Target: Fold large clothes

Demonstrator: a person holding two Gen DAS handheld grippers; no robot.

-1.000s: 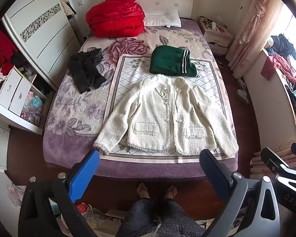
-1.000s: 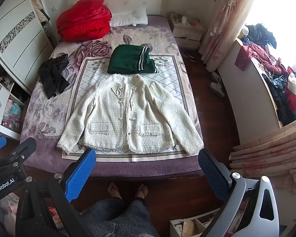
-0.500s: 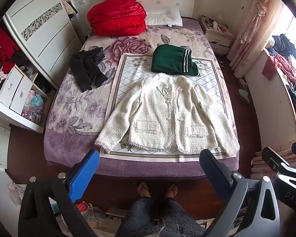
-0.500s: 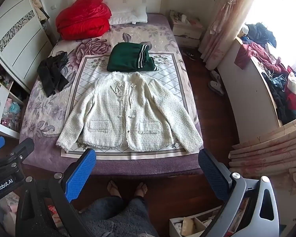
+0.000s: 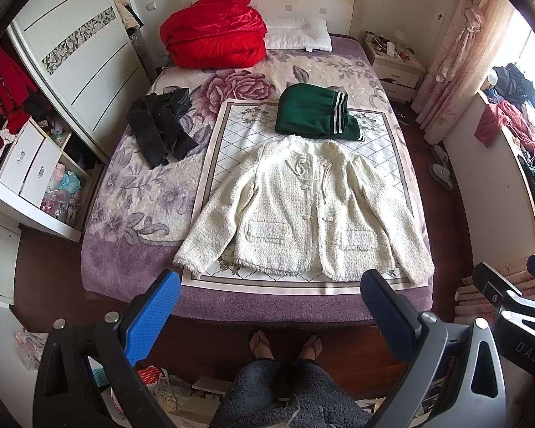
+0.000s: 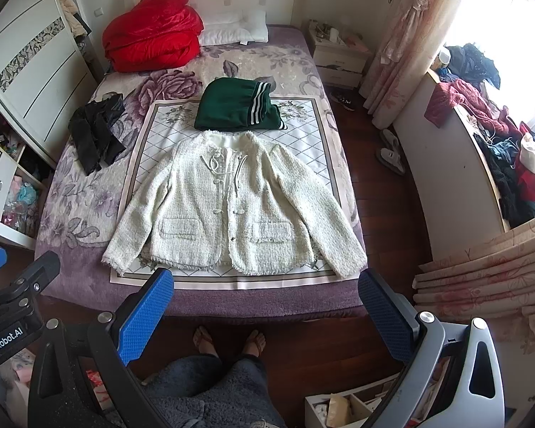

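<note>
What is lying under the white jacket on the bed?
The white jacket lies flat on a diamond-patterned mat, which lies on the floral blanket. The mat's middle is covered by the jacket.

We count one cream jacket point(image 5: 305, 210) spread flat at the centre of the bed point(image 5: 135, 192), and one folded green garment point(image 5: 315, 112) touching its collar at twelve o'clock. One black garment point(image 5: 160, 126) lies crumpled at ten o'clock. Toward the headboard we count one red quilt point(image 5: 214, 32) and one white pillow point(image 5: 297, 34). One patterned mat point(image 5: 228, 132) lies beneath the jacket. Two bare feet point(image 5: 262, 342) stand at six o'clock.
</note>
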